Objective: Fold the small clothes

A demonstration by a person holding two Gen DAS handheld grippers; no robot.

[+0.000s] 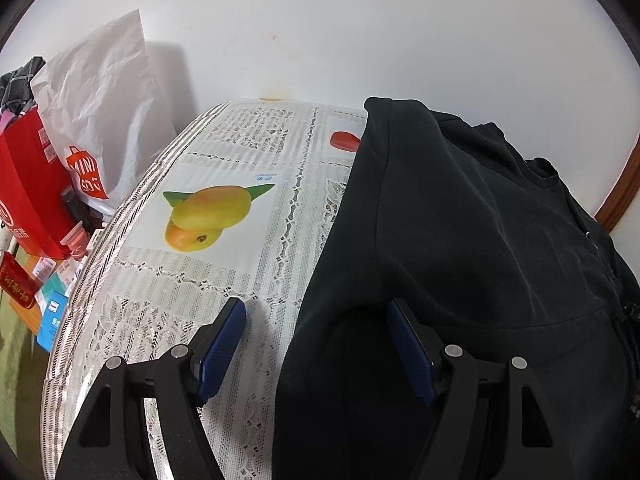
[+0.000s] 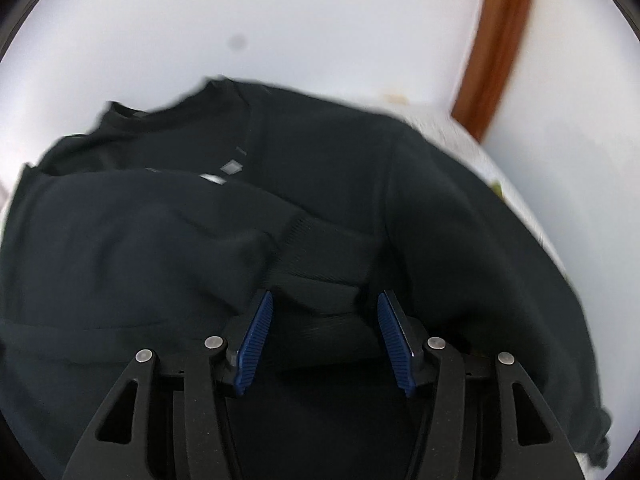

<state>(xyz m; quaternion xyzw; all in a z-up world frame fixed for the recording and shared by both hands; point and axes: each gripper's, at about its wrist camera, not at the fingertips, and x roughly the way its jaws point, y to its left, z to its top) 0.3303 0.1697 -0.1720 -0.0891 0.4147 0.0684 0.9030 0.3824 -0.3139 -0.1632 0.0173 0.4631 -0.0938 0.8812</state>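
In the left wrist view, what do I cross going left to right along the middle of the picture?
Red cardboard box → white crinkled paper shopping bag with an orange logo → mango picture printed on the lace-patterned tablecloth → black garment → brown wooden frame.

Black garment (image 1: 472,240): dark knit top, lying spread on the counter (image 1: 208,280) with its collar at the far end. One side panel is folded inward over the body, leaving a lengthwise seam on top. A ribbed cuff (image 2: 320,264) lies bunched across the near portion. Small pale labels (image 2: 231,167) show near the collar.
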